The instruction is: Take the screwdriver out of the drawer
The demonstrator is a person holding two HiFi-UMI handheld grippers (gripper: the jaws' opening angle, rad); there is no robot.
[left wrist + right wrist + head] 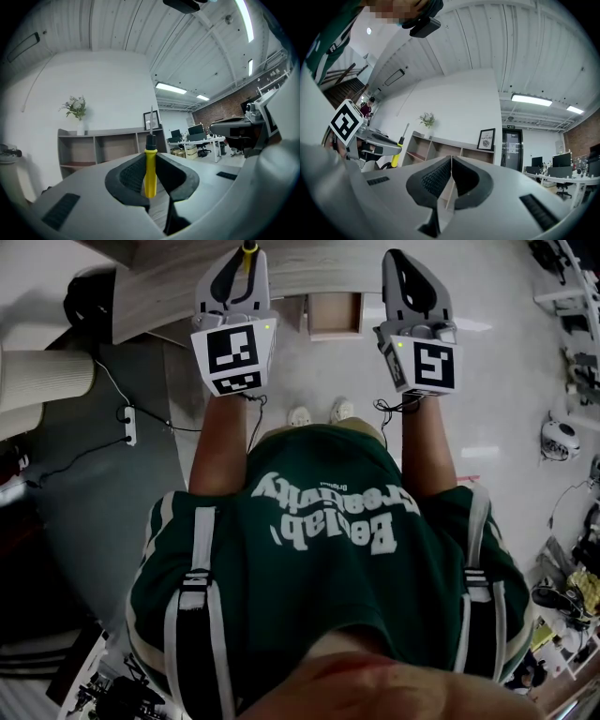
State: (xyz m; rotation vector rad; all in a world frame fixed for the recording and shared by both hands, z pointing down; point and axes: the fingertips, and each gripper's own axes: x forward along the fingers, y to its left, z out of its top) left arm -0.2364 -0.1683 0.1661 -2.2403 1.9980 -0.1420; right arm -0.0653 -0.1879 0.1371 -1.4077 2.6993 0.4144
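Your left gripper [242, 263] pinches the yellow-handled steel screwdriver [150, 176] upright in its jaws, your right gripper [451, 161] has its jaws closed and empty; ease that narrow grip and the tool may slip.

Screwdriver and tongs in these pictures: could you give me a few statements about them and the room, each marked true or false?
1. The left tongs grip a yellow-handled screwdriver. True.
2. The screwdriver's metal shaft points downward. False: the shaft points up, with the handle clamped below it.
3. The right tongs hold a second tool. False: they are closed together with nothing between them.
4. A plant in a white vase stands on top of the shelf. True.
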